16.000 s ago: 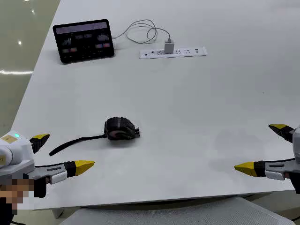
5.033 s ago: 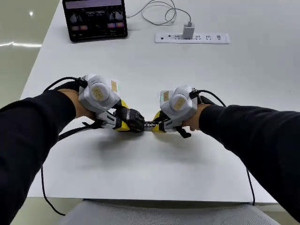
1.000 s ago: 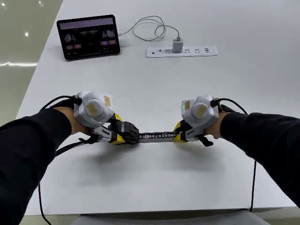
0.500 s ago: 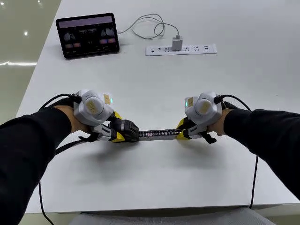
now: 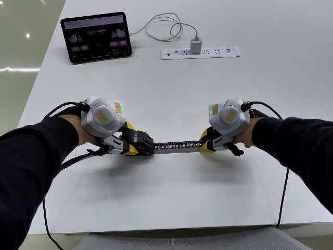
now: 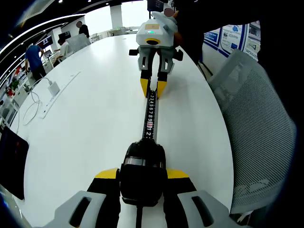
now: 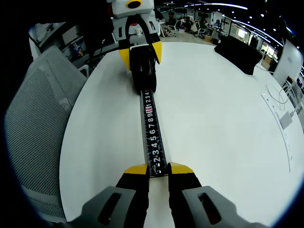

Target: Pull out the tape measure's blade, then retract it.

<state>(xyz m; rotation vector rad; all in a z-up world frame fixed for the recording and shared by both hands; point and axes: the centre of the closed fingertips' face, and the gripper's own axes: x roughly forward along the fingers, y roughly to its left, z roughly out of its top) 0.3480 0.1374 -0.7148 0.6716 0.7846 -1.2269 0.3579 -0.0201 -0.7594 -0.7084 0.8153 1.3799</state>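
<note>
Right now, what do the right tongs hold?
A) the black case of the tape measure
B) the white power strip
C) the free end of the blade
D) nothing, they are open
C: in the right gripper view the right tongs are shut on the end of the blade, which runs across to the black case clamped in the left tongs.

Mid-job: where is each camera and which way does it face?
Head view: headset, facing down at the table; sleeves, left gripper, right gripper show.
Left gripper view: facing along the blade toward the right gripper; own jaws clamp the case.
Right gripper view: facing the left gripper; own jaws pinch the blade's end.
Shared: both gripper views see the blade, from opposite ends.
</note>
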